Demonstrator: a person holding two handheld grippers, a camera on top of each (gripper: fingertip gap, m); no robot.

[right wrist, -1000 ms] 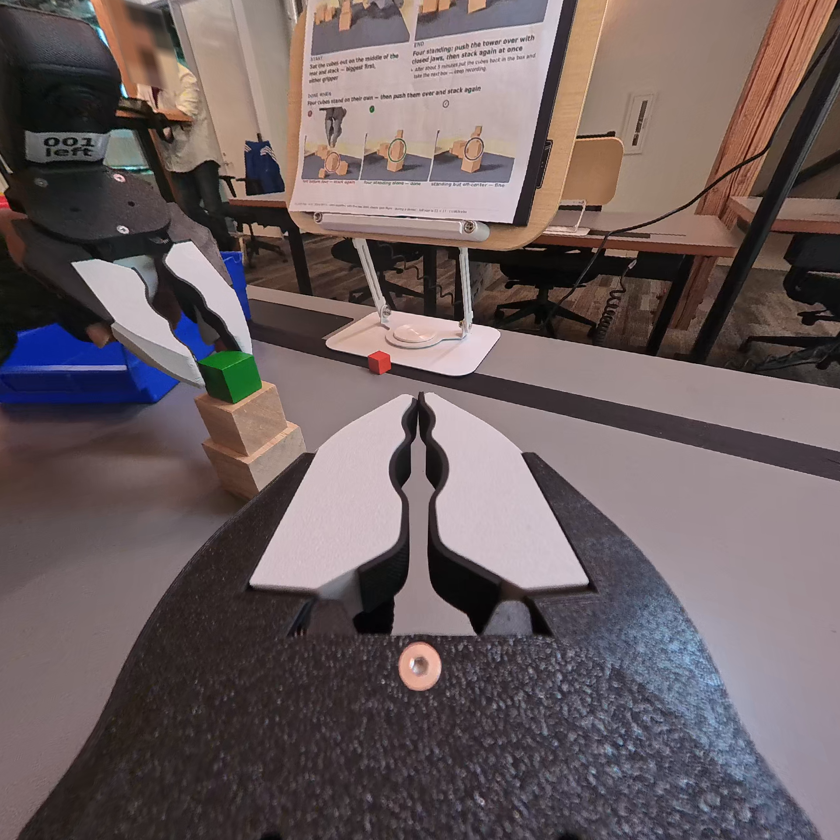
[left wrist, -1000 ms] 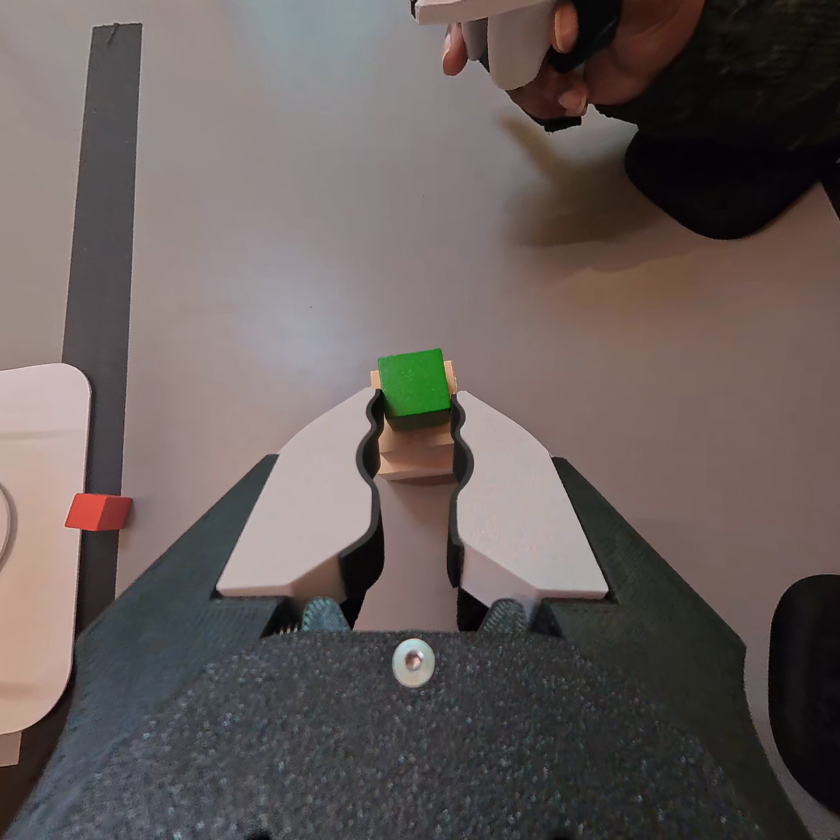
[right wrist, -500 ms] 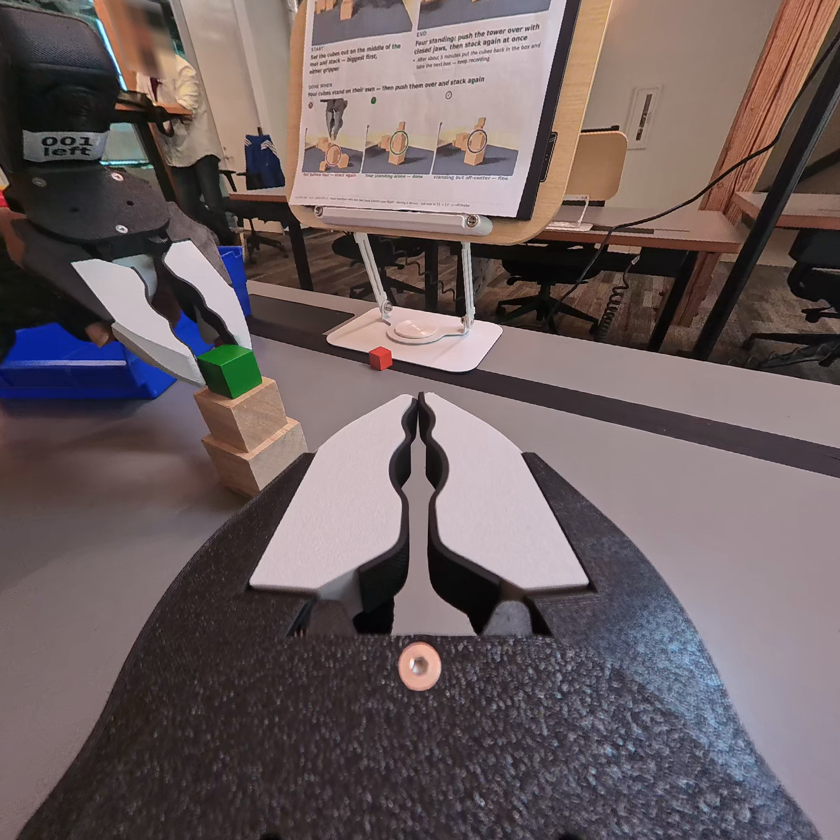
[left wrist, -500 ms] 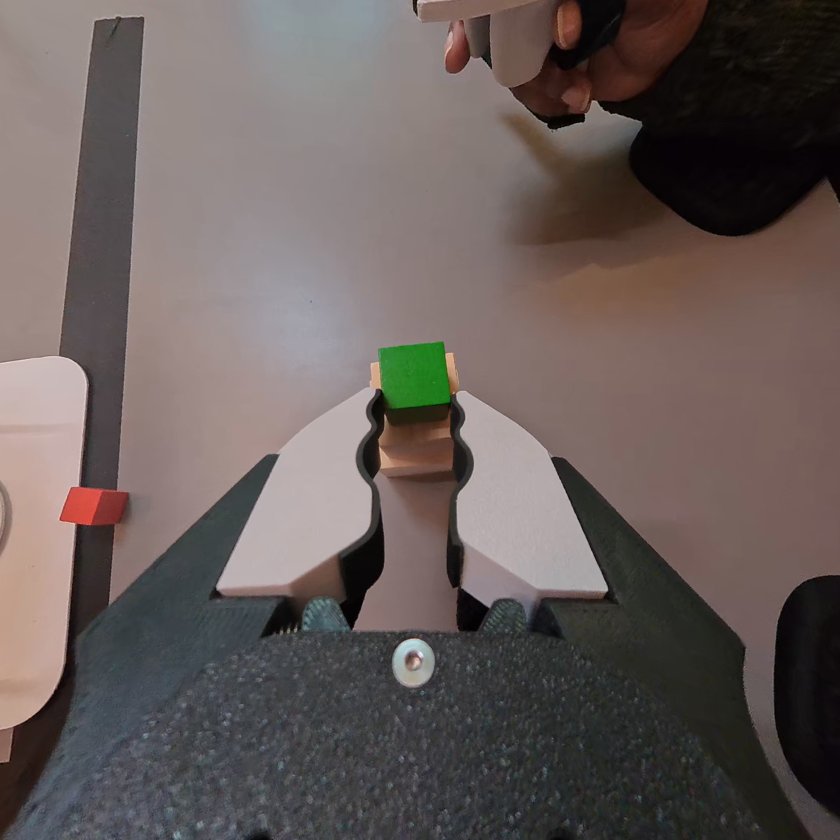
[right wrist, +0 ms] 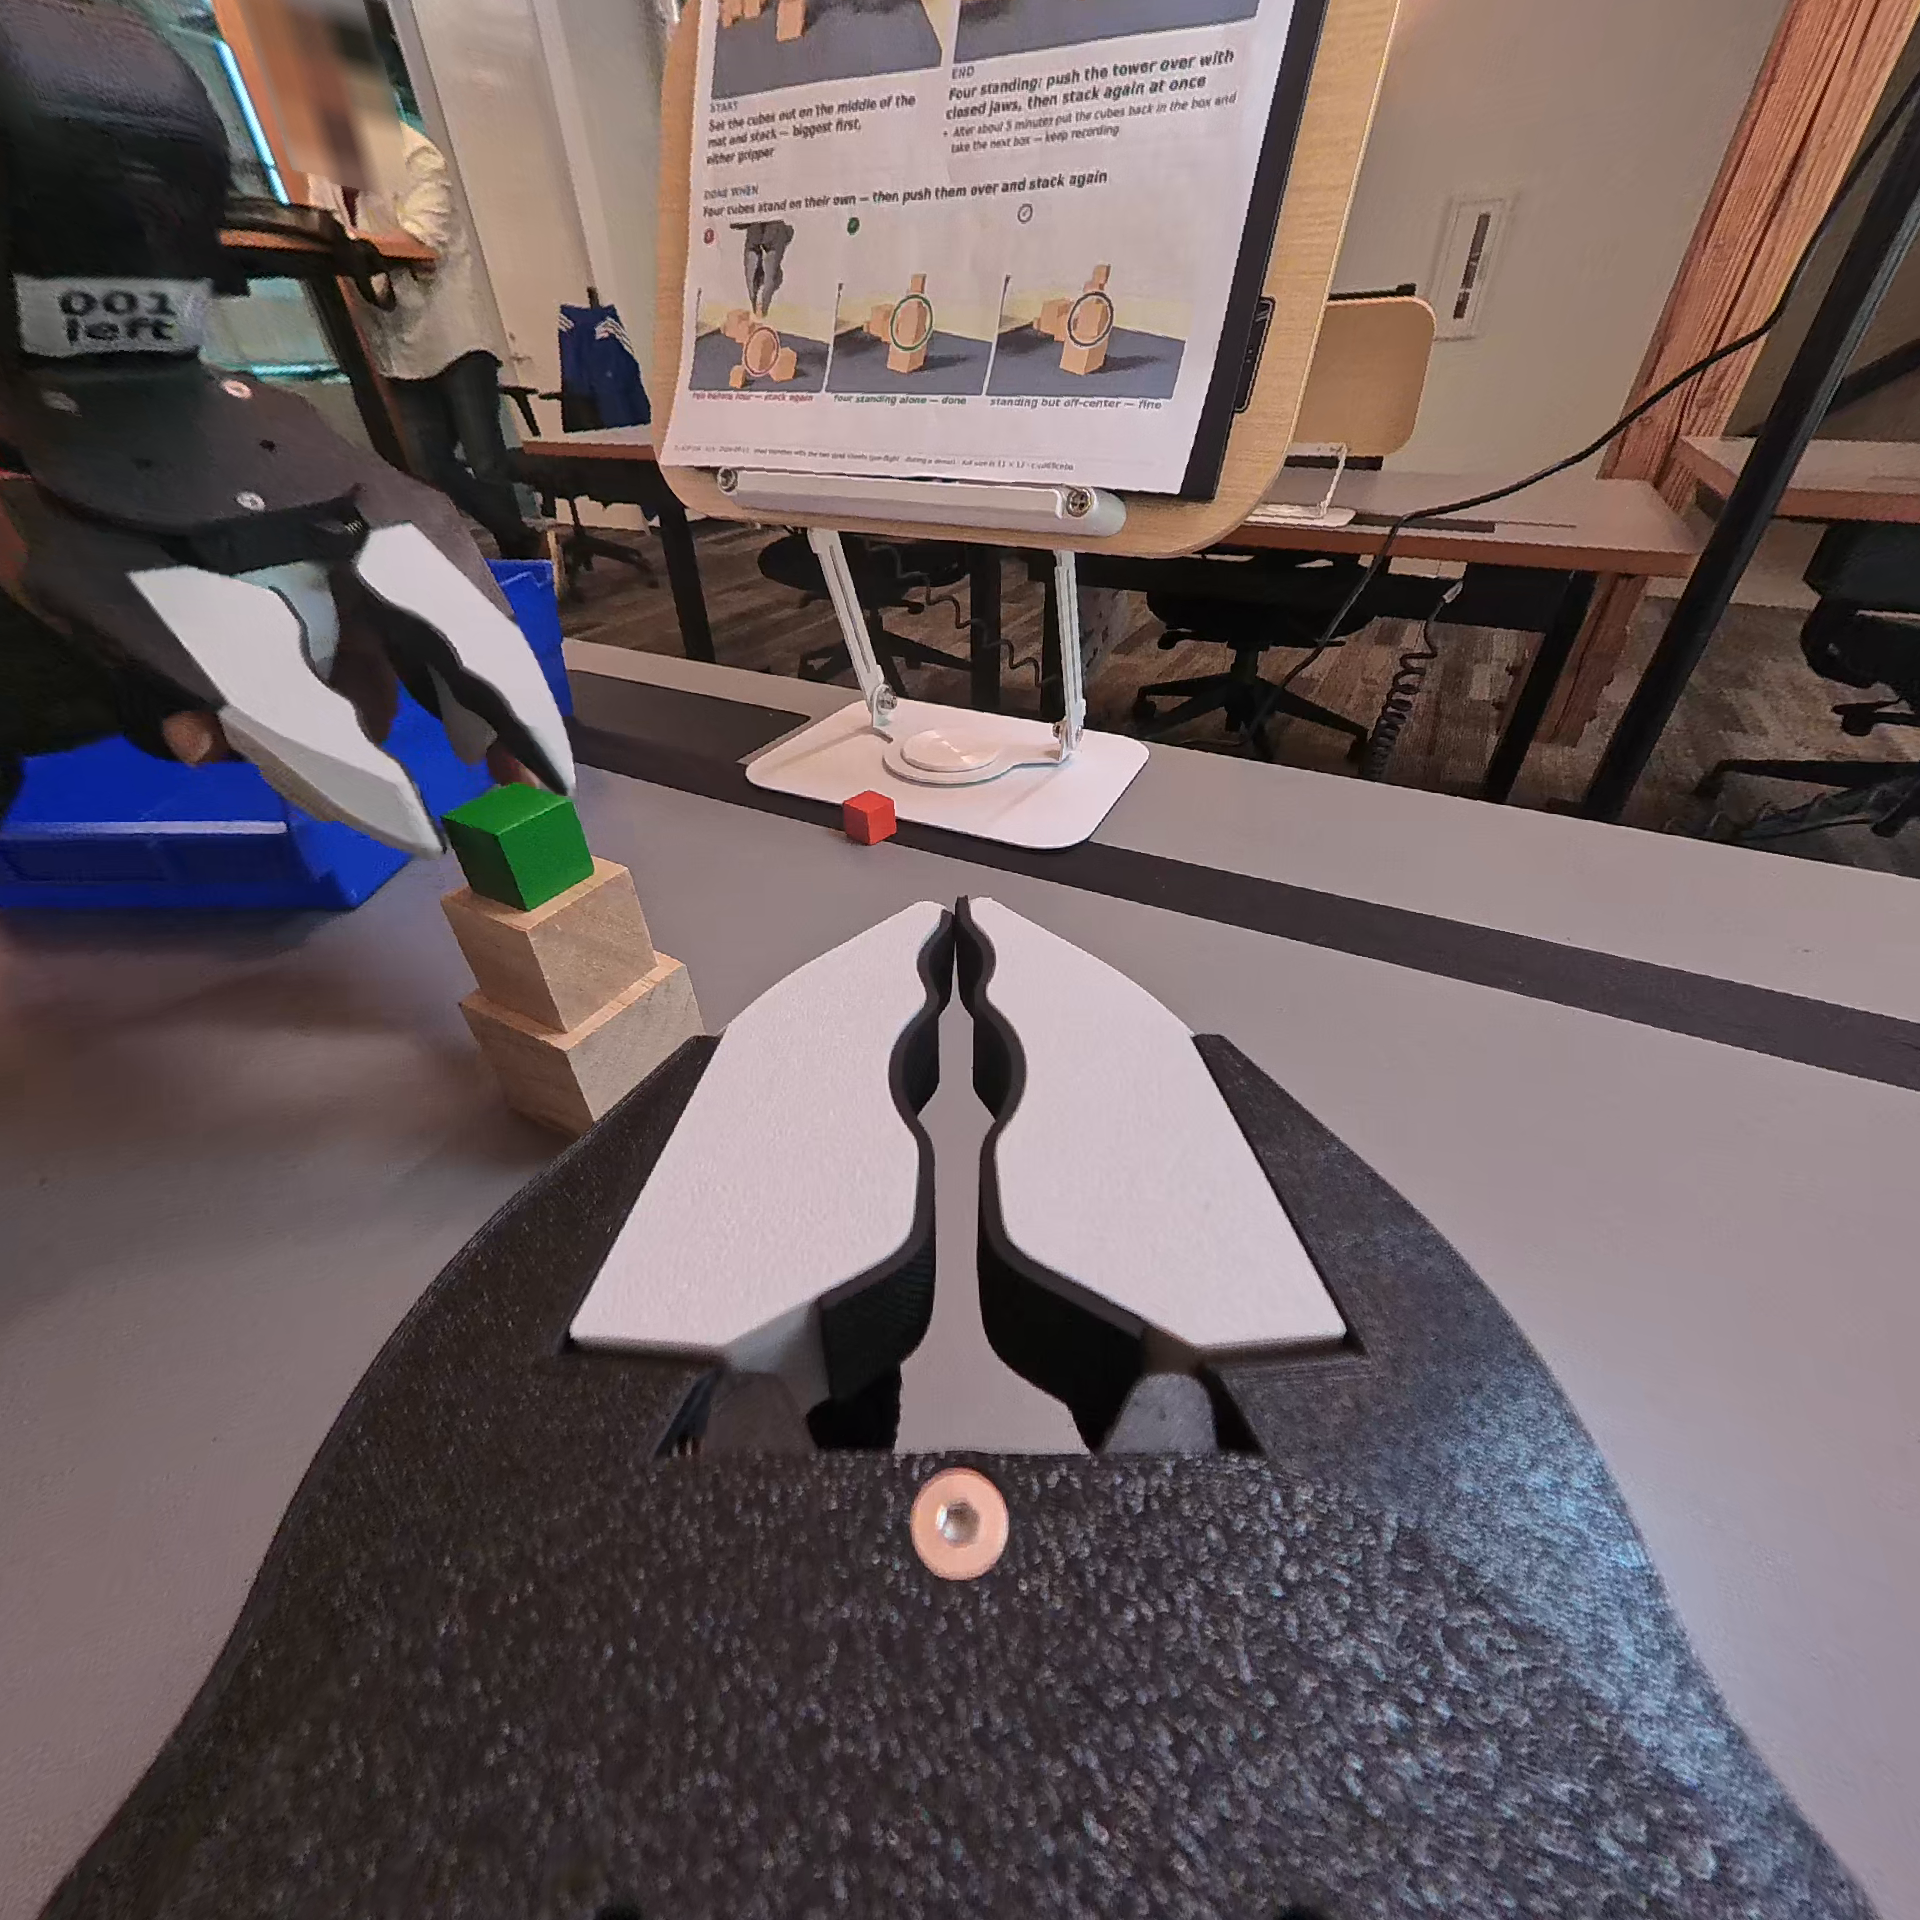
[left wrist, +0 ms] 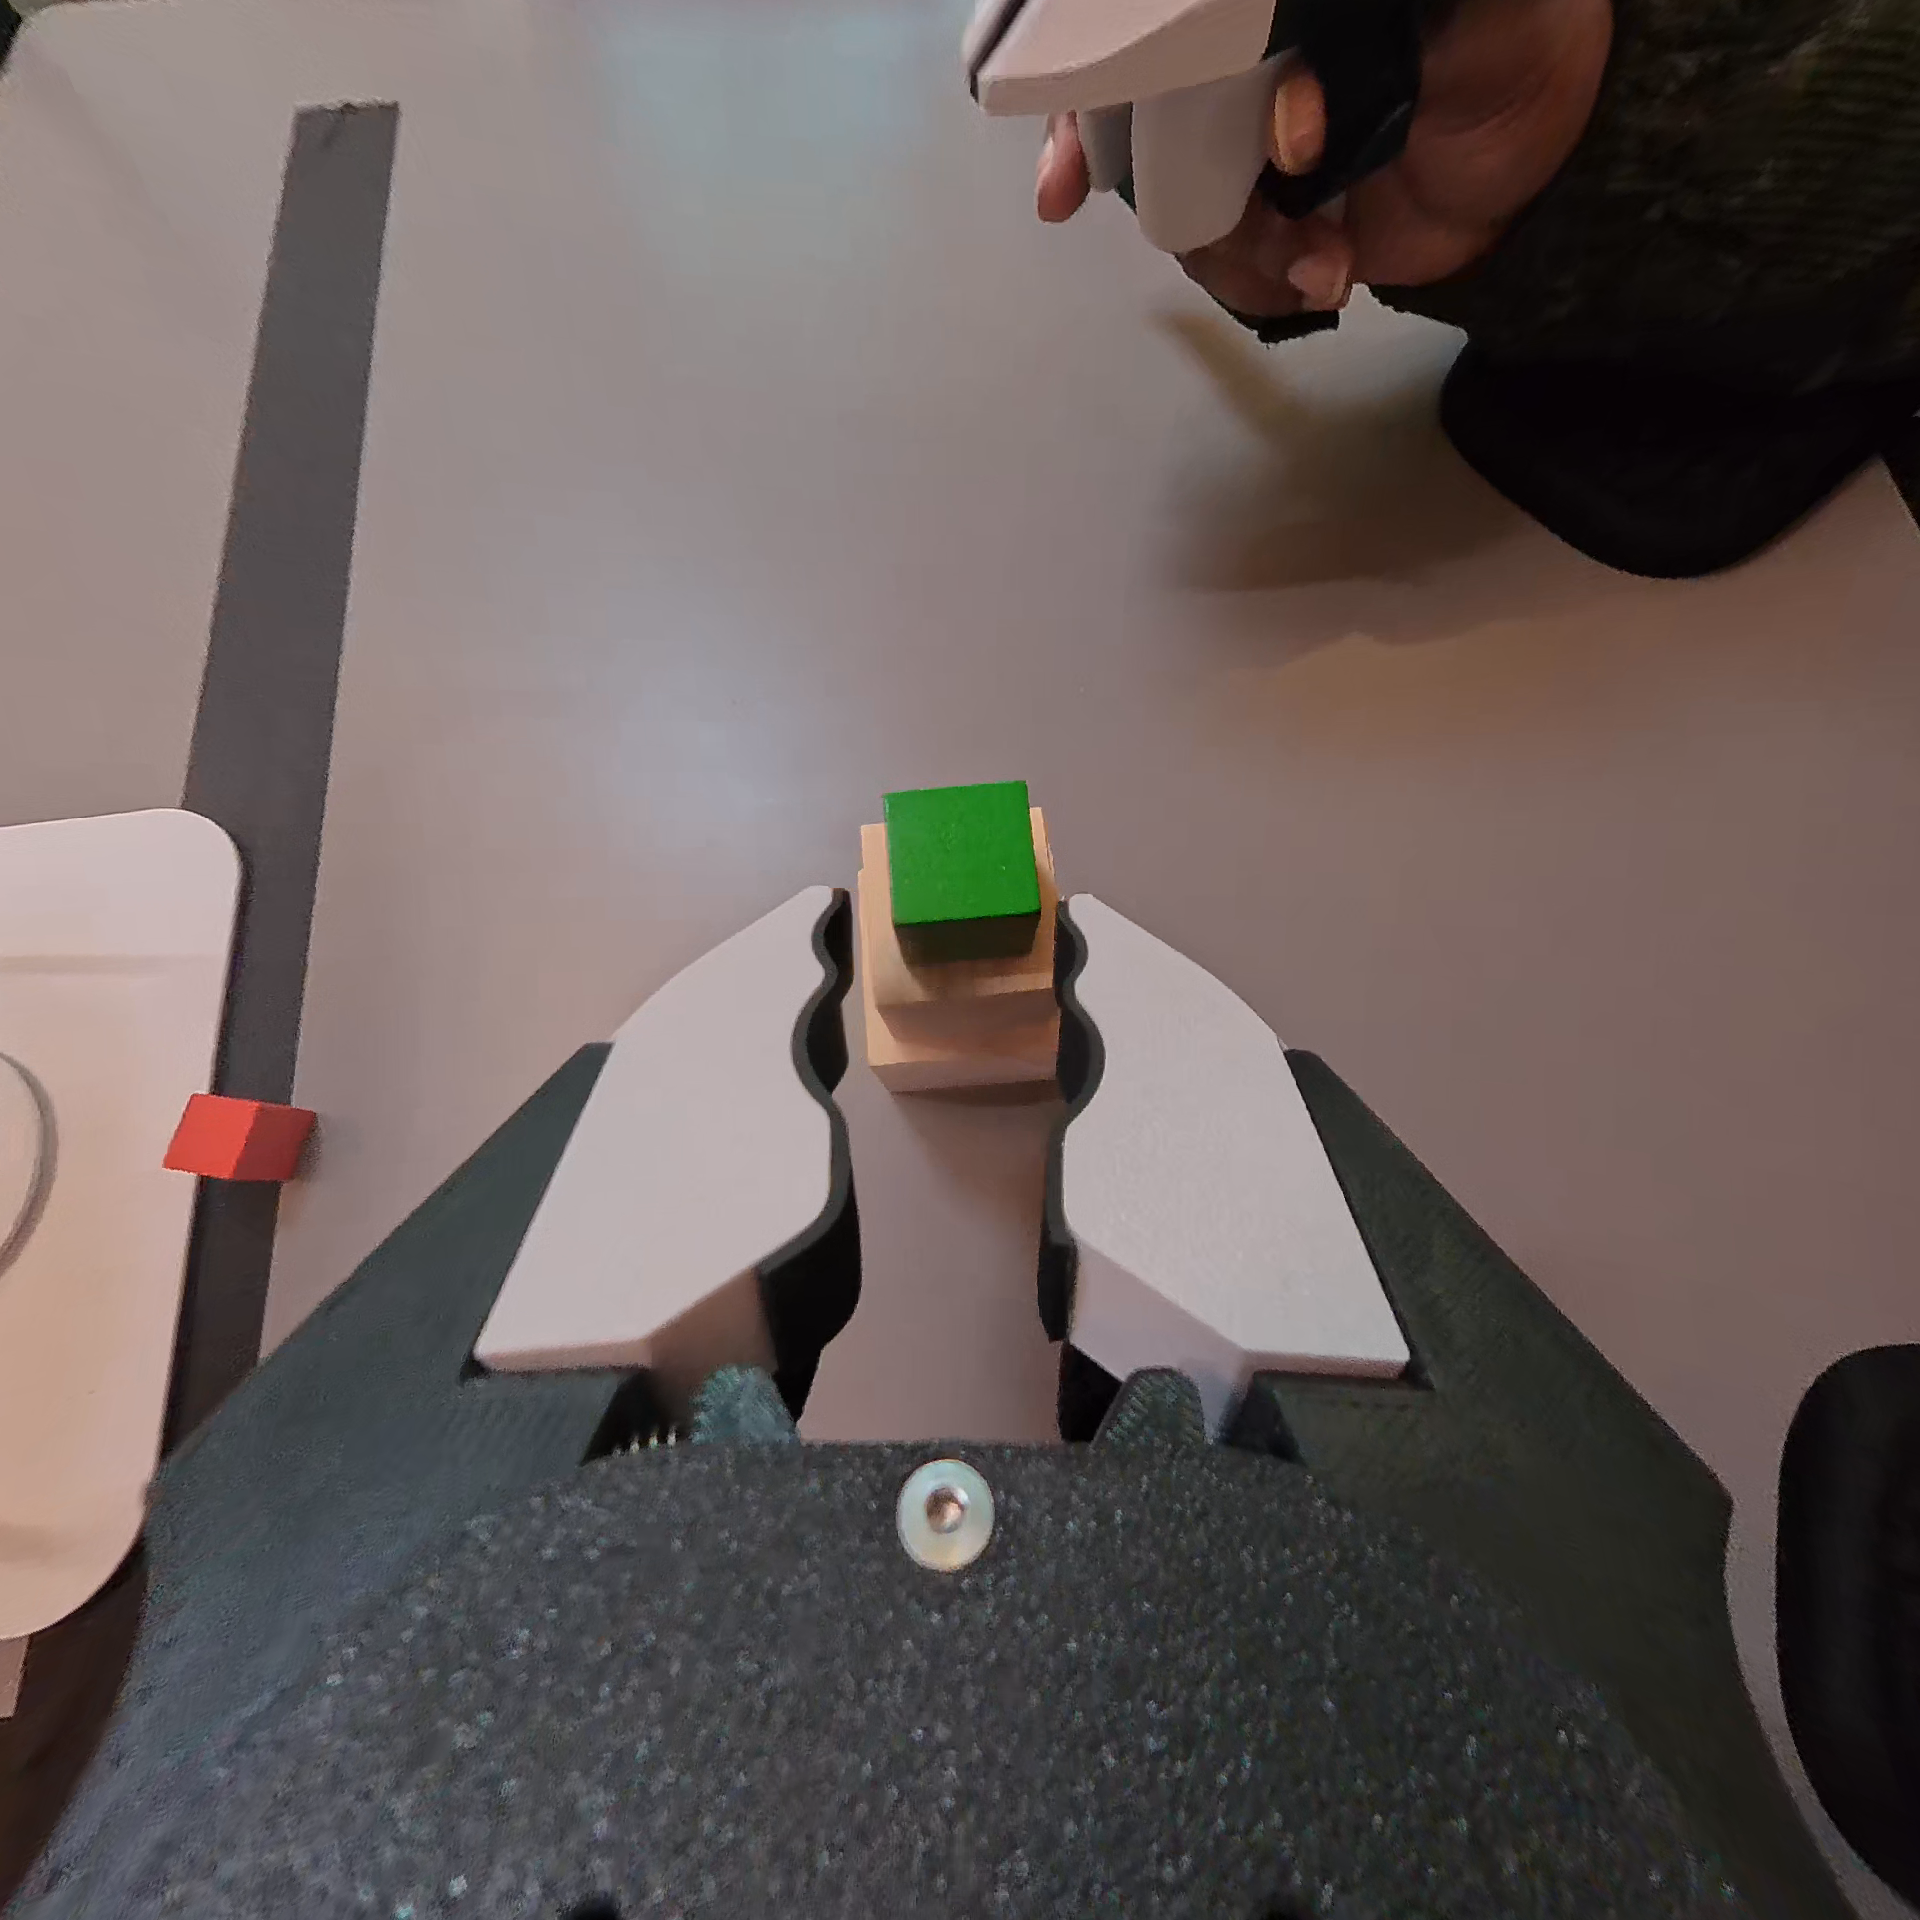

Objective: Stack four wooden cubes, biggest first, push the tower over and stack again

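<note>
Hovering: left tongs point(left wrist: 948, 920) released, straddling green cube point(left wrist: 961, 854) atop two wooden cubes point(left wrist: 966, 1029) | right tongs point(right wrist: 955, 914) clenched, bare, above table point(right wrist: 1558, 1143) | red cube point(right wrist: 869, 817) well apart

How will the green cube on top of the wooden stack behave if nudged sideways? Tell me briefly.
The green cube looks rigid and small, so probably light. Its flat faces suggest sliding rather than rolling. It sits off-centre on the upper wooden block, near an edge, so a nudge could well drop it off.
</note>
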